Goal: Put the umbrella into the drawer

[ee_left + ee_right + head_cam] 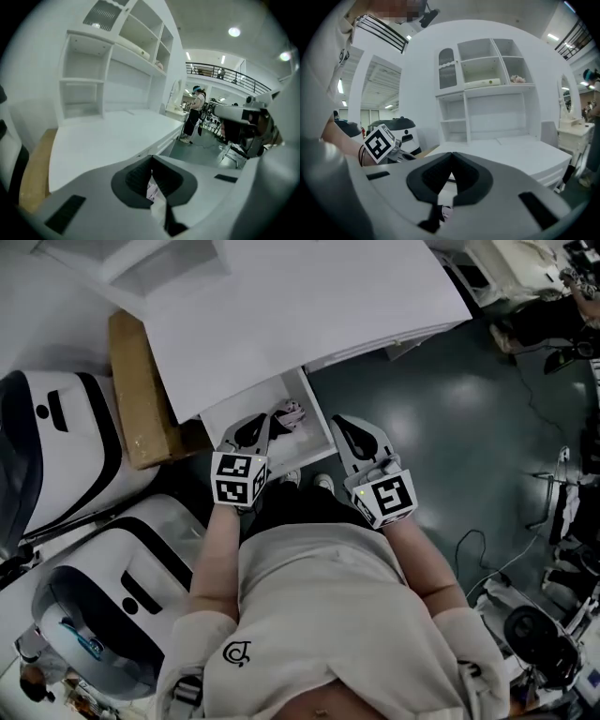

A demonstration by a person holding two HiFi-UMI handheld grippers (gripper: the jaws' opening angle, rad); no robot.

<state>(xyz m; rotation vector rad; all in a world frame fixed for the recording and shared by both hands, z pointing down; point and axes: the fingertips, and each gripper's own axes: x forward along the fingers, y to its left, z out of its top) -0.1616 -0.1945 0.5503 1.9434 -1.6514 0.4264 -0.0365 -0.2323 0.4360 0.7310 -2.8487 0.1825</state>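
The drawer [317, 427] stands pulled out from under the white desk [309, 296]. The folded umbrella [289, 414], pale with a dark pattern, lies inside it. My left gripper [257, 422] hovers over the drawer's front left, shut and empty. My right gripper [345, 424] hangs just off the drawer's right side, also shut with nothing in it. In the left gripper view the left gripper [151, 157] has its tips touching, and a bit of the umbrella [153, 191] shows below them. In the right gripper view the right gripper [451, 154] is closed too, above a scrap of umbrella [446, 212].
A brown cardboard box [141, 390] leans by the desk's left end. Two large white machines [56, 446] crowd the left side. Cables and gear [553, 512] lie on the floor at right. A shelf hutch [487, 93] tops the desk. A person [193, 115] stands far off.
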